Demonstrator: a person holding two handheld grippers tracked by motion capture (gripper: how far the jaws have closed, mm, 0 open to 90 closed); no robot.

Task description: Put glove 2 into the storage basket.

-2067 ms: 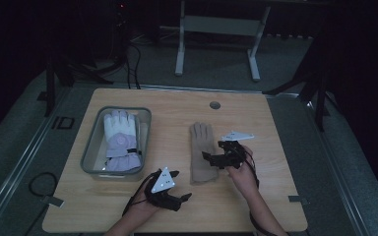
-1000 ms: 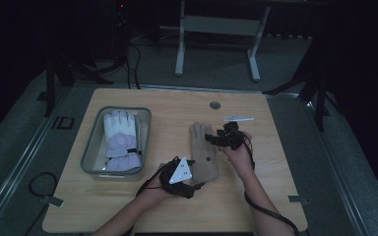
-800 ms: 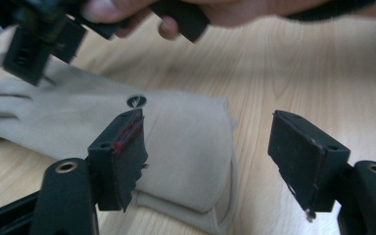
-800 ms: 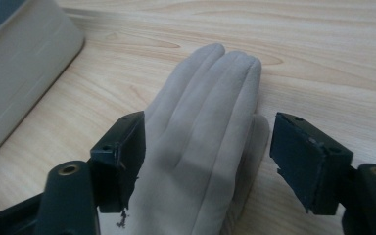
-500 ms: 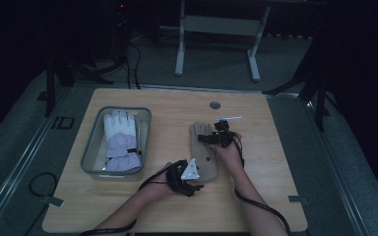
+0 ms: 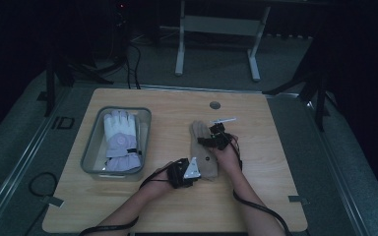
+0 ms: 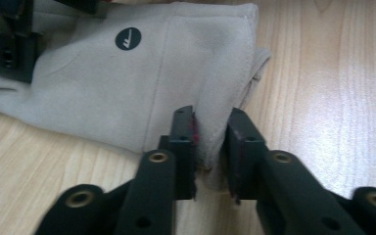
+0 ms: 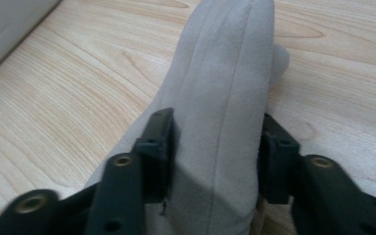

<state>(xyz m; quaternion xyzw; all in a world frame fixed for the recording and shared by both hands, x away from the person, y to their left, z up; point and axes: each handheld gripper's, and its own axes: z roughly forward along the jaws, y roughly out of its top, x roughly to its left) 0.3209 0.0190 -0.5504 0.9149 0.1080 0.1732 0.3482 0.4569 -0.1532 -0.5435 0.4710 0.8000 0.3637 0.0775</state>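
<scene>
Marks and letters showing on the glove and beside the table

A round dark badge (image 7: 128, 38) with a pale tick-like mark is sitting on the tan glove (image 7: 103, 83), toward 11 o'clock in the left gripper view; no word is reading on it. In the high view, the letters "ID" (image 6: 62, 123) are showing on the grey floor at 9 o'clock of the table (image 6: 275, 147). A round emblem (image 6: 119, 140) on the white glove (image 6: 120, 129) is too small to read.

Overhead view; two close tool views
</scene>
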